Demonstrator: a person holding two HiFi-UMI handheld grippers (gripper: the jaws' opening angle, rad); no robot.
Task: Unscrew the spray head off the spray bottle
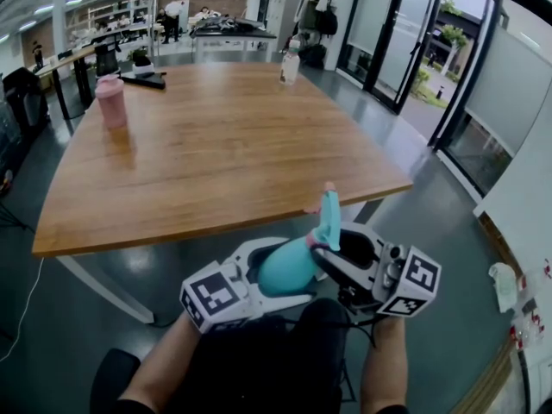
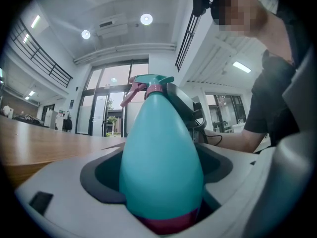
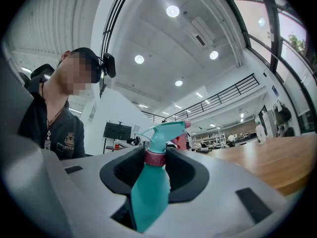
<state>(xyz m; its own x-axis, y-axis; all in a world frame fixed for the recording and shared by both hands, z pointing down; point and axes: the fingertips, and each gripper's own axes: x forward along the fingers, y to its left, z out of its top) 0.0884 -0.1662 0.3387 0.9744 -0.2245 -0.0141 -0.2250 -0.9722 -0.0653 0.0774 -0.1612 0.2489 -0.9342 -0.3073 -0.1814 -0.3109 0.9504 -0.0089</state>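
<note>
A teal spray bottle (image 1: 287,267) lies tilted in the air below the table's front edge, held between both grippers. In the left gripper view its fat body (image 2: 161,157) fills the space between the jaws, and my left gripper (image 2: 161,192) is shut on it near the pink base. The teal spray head (image 1: 329,216) with a pink nozzle points up and away. In the right gripper view the pink screw collar (image 3: 155,158) sits between the dark pads, and my right gripper (image 3: 155,162) is closed on it. The grippers (image 1: 259,274) (image 1: 338,253) face each other.
A large wooden table (image 1: 224,145) stretches ahead, with a pink bottle (image 1: 110,102) at the far left, a black object (image 1: 143,80) behind it and a white bottle (image 1: 290,65) at the far edge. Glass doors (image 1: 405,41) stand at the right. Dark floor lies below.
</note>
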